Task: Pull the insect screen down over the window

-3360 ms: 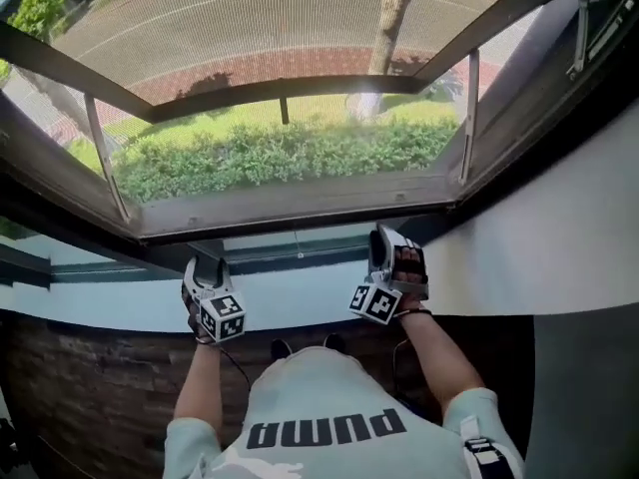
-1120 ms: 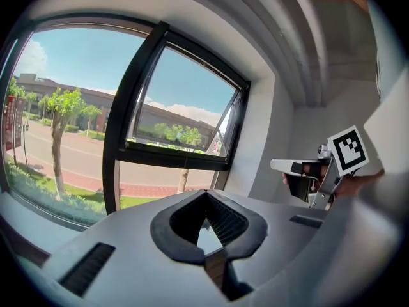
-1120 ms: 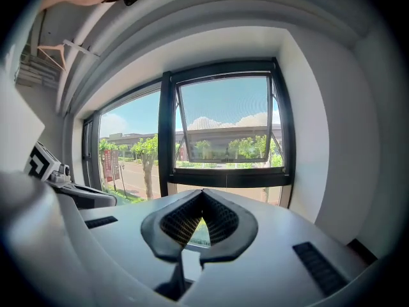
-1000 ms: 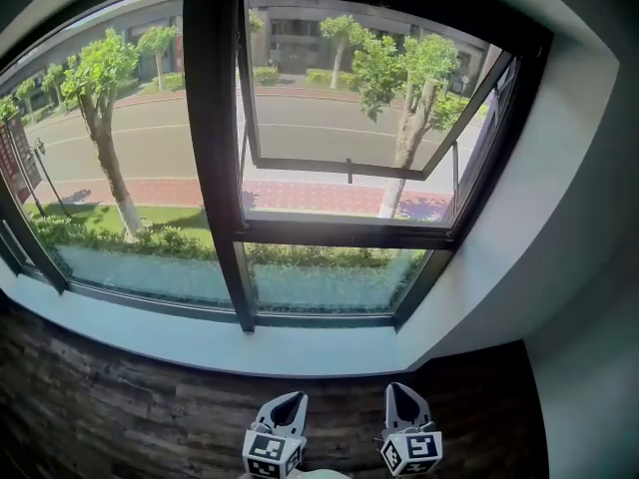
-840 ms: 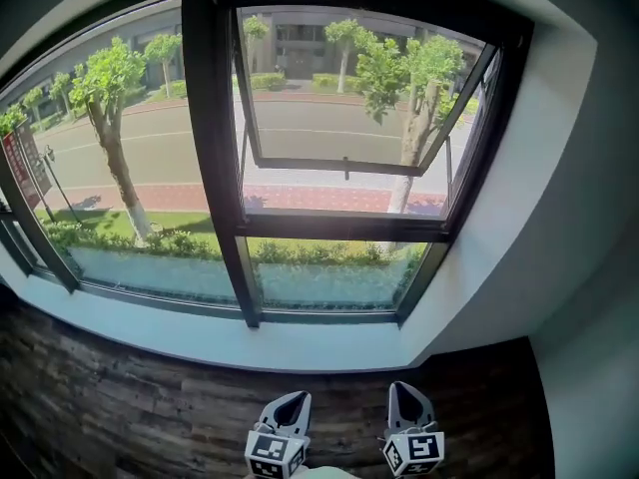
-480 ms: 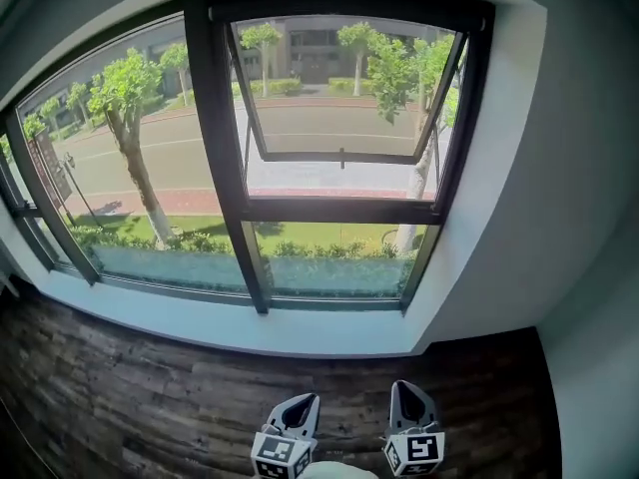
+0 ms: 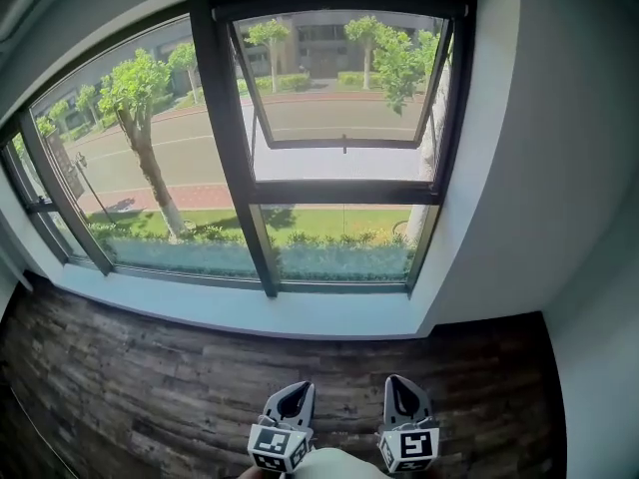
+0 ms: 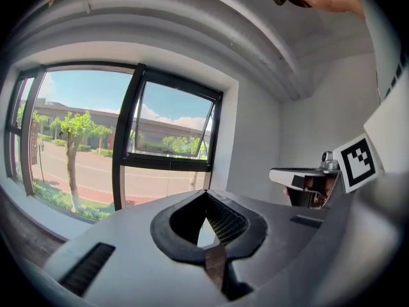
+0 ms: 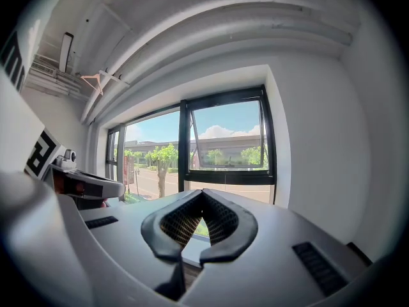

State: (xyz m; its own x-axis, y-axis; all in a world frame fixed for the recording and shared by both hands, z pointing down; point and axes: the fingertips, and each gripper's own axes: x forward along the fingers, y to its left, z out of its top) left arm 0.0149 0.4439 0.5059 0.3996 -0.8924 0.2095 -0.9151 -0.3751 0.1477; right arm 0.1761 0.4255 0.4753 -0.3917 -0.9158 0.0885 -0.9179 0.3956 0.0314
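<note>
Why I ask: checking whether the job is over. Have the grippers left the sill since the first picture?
Yes. The left gripper and right gripper have drawn back from the sill; dark wood now lies between.

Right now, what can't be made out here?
Insect screen: head view, any mesh over the black-framed window is too fine to tell whether it is down; in both gripper views the window is too small.
Hands: head view, cut off by the bottom edge below the grey left gripper and grey right gripper.
</note>
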